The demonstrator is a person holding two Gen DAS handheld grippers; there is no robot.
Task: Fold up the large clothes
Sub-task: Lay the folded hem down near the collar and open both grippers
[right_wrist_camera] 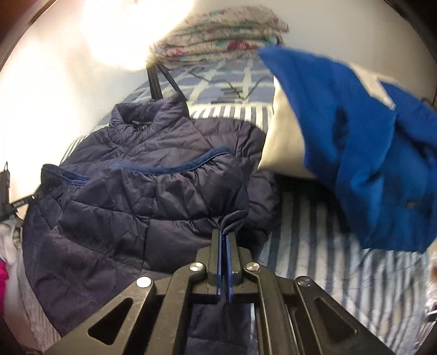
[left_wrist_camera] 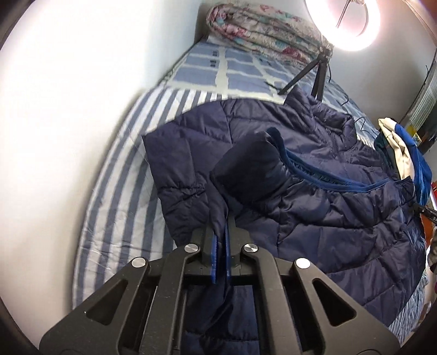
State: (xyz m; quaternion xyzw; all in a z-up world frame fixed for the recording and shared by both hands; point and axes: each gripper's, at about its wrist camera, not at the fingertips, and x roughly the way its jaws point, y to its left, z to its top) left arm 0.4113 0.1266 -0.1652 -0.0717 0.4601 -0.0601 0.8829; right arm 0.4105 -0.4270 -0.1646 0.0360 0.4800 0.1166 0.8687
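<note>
1. two pairs of tongs, both closed to a thin slit on fabric: the left tongs pinch a fold of the navy puffer jacket near its cuff end, and the right tongs pinch a puckered edge of the same jacket on its other side.
2. just past the tips, the jacket lies partly bunched on the bed, a sleeve turned over the body and the blue-trimmed hem folded up across the quilting.
3. handling, as a judgement: the shell looks thin, glossy and slippery, the filling soft and springy, so it is probably light for its bulk and likely to puff back open after a fold. thin pinches of shell alone may slide out; seams, the trimmed hem or the elastic cuff should give a firmer hold, ideally with several layers caught together.
4. further out, a white and bright blue garment lies beside the jacket on the right, close enough to snag during a wide fold.
5. beyond the collar stands a small tripod carrying a ring light, its legs touching or nearly touching the jacket; i cannot tell which.
6. farthest away, a folded floral blanket rests at the head of the bed.
</note>
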